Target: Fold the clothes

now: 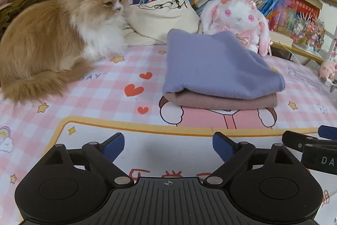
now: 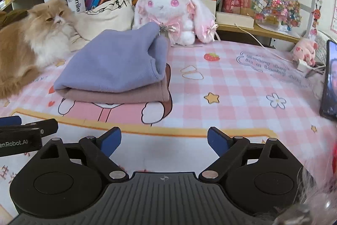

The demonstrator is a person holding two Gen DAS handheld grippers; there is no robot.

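A folded lavender garment (image 1: 212, 64) lies on top of a folded dusty-pink garment (image 1: 221, 101) on the pink checked bedsheet (image 1: 105, 90). The stack also shows in the right wrist view, lavender (image 2: 113, 64) over pink (image 2: 118, 96). My left gripper (image 1: 168, 146) is open and empty, low over the sheet in front of the stack. My right gripper (image 2: 164, 141) is open and empty, in front and to the right of the stack. The right gripper's side shows at the left view's right edge (image 1: 311, 147).
An orange and white cat (image 1: 56, 43) sits on the bed left of the stack, also seen in the right view (image 2: 35, 39). A cream tote bag (image 1: 166, 14) and a white plush rabbit (image 2: 172, 12) stand behind. Bookshelves line the back. A phone (image 2: 329, 79) stands at the right.
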